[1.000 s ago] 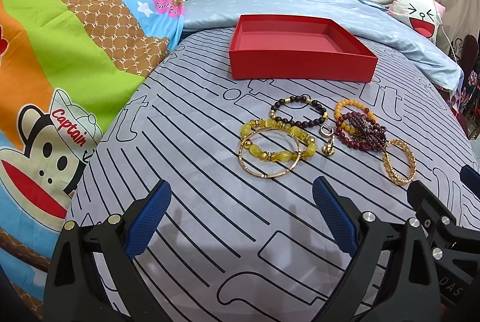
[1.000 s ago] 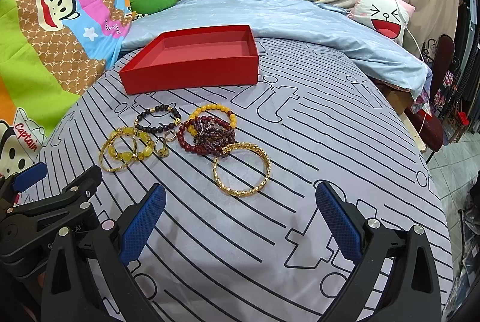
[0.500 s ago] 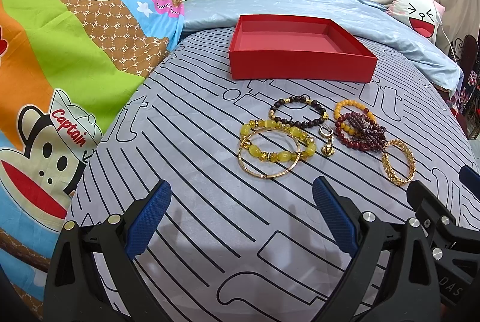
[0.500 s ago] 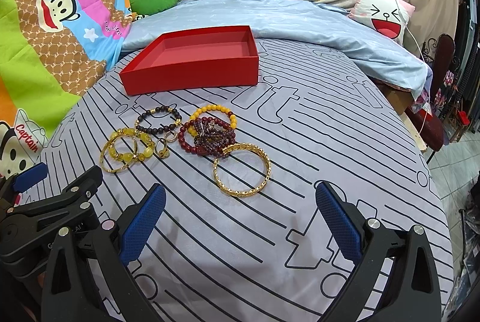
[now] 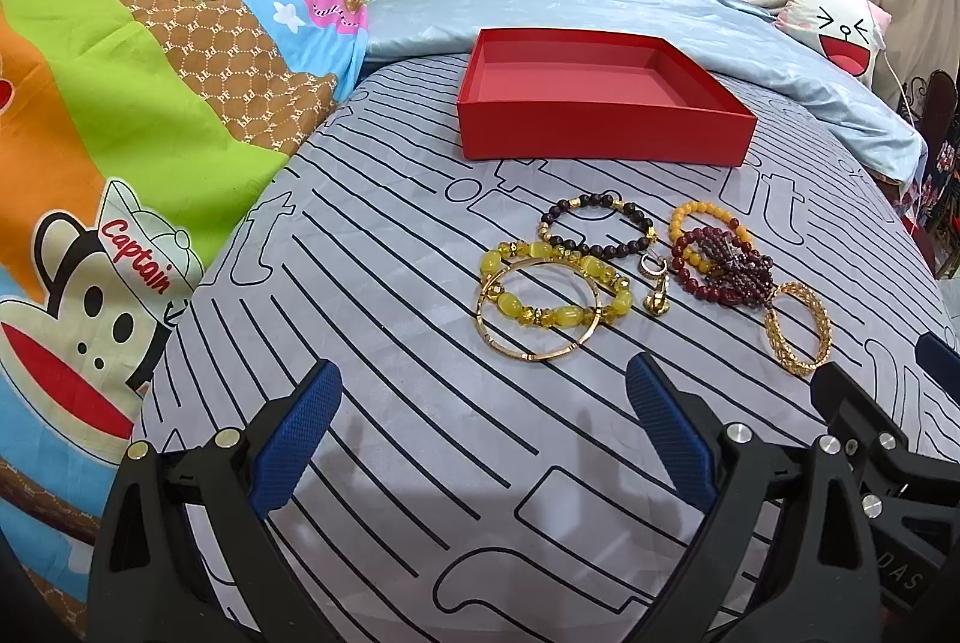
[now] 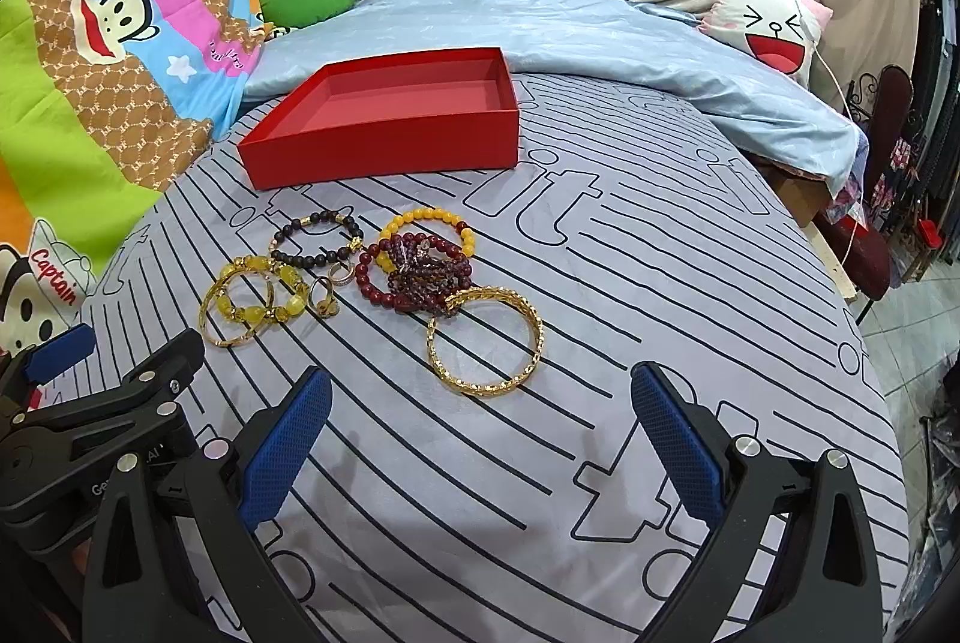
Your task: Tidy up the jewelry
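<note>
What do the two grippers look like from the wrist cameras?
Both match: the left gripper and right gripper have matte black plastic frames with silver bolt heads and two fingers faced with textured blue pads. Partial white lettering marks each body as seen from the other's camera. No cables or sleeves show.

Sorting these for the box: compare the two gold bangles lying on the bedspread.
The thin gold bangle is smooth and overlaps the yellow bead bracelet; the textured gold bangle is thicker, patterned, and touches the dark red beads at its rim. Both lie flat, outside the red box.
</note>
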A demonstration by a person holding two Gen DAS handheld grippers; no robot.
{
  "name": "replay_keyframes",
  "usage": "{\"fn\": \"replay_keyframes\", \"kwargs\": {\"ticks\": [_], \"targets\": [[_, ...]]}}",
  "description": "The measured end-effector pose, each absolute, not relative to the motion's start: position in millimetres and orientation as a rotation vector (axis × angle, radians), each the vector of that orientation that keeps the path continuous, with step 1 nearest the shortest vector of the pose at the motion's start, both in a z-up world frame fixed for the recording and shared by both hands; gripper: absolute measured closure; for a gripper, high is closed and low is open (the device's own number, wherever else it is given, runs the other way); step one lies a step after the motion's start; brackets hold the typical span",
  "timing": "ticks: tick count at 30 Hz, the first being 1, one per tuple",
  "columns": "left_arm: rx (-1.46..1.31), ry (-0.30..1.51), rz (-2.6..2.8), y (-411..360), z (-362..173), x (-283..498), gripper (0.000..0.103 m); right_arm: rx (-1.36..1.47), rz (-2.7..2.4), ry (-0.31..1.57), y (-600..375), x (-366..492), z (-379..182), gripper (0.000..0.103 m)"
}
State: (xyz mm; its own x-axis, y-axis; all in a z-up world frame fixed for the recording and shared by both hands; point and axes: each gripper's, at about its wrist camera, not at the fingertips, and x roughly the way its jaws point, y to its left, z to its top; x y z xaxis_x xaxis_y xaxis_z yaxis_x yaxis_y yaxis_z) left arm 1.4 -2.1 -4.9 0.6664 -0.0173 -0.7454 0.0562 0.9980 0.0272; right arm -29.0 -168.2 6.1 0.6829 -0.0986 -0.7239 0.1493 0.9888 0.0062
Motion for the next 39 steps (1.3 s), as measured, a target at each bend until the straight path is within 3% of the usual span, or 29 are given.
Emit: {"fn": "replay_keyframes", "kwargs": {"ticks": [24, 30, 39], "targets": [[-0.013, 0.889, -0.050, 6.6, -28.4, 36.2, 0.009, 0.070, -0.107, 0.893, -175.0, 8.9, -26.1, 0.010], [-0.004, 0.919, -0.056, 3.8, -34.2, 42.4, 0.009, 0.066, -0.104, 0.907, -175.8, 22.7, -30.6, 0.021], [-0.019, 0.913, -0.077, 0.7, -36.2, 51.9, 0.009, 0.076, -0.096, 0.919, -180.6, 31.3, -36.3, 0.047]]}}
